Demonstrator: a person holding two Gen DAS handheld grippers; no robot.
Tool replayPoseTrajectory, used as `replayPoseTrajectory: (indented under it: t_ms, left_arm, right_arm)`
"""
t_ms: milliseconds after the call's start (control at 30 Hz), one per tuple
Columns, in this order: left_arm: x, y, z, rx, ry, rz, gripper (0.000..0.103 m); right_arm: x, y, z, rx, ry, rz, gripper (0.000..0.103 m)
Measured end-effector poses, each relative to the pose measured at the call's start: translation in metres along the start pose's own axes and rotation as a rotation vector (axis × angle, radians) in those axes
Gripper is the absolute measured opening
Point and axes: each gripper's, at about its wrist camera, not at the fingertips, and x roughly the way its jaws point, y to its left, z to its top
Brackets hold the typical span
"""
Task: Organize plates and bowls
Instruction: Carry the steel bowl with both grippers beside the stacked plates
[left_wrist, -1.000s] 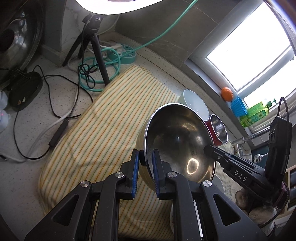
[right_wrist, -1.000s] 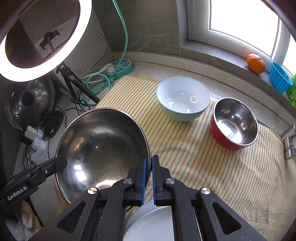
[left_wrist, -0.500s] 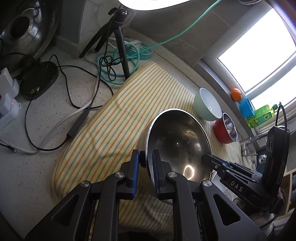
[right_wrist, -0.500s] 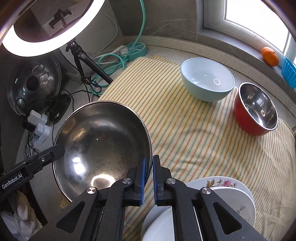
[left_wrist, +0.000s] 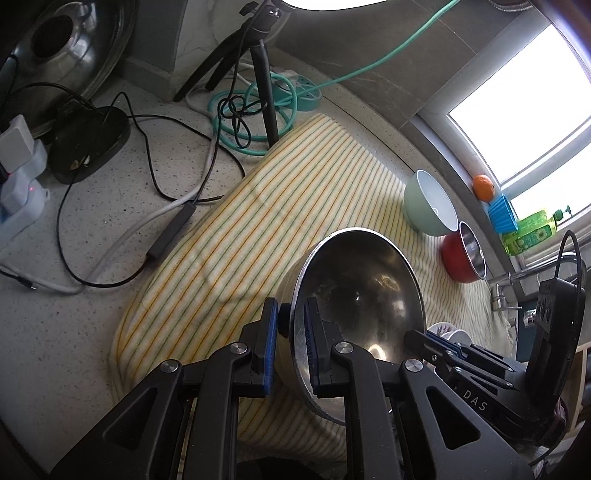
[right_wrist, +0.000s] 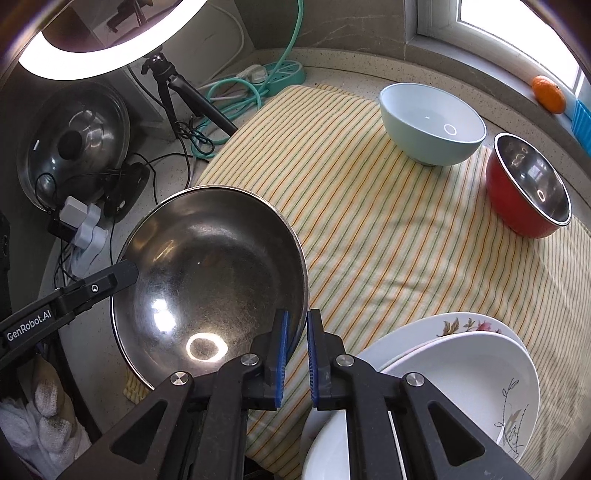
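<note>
A large steel bowl (left_wrist: 365, 295) (right_wrist: 210, 273) hangs above the front left part of a striped yellow cloth (left_wrist: 258, 229) (right_wrist: 388, 229). My left gripper (left_wrist: 291, 317) is shut on its left rim. My right gripper (right_wrist: 295, 325) is shut on its right rim; it also shows in the left wrist view (left_wrist: 428, 339). A pale green bowl (right_wrist: 432, 122) (left_wrist: 428, 201) and a red bowl with a steel inside (right_wrist: 528, 192) (left_wrist: 463, 256) stand on the cloth's far side. Stacked white plates (right_wrist: 461, 369) lie under my right gripper.
A ring light on a tripod (right_wrist: 177, 88), a green power strip (right_wrist: 280, 72) with coiled cables, a pot lid (right_wrist: 77, 140) and chargers (left_wrist: 22, 173) crowd the counter at left. An orange (right_wrist: 548, 94) sits on the window sill. A tap (left_wrist: 517, 277) is at right.
Both grippers have carried the steel bowl back toward the near edge and higher. The far bowls look smaller and the plate stack has come into the right wrist view.
</note>
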Motion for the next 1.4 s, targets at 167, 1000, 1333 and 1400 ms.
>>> replayPoseTrajectory:
  t_ms: [167,1000,1333,1400]
  left_arm:
    - [0.005,0.003,0.000,-0.002,0.005,0.011,0.012]
    - [-0.001,0.005,0.002,0.017,-0.017,0.032,0.012]
    - [-0.021,-0.003,0.006,0.012,-0.077,0.018,0.012]
    - [-0.024,-0.008,0.007,0.016,-0.087,0.008,0.012]
  right_arm:
    - [-0.002,0.002,-0.006,-0.003,0.010,0.013,0.010]
    - [-0.014,-0.001,-0.011,0.028,-0.005,0.064,0.014]
    - [-0.036,-0.015,-0.015,0.062,-0.054,0.092,0.014]
    - [-0.043,-0.021,-0.016,0.075,-0.074,0.093,0.014]
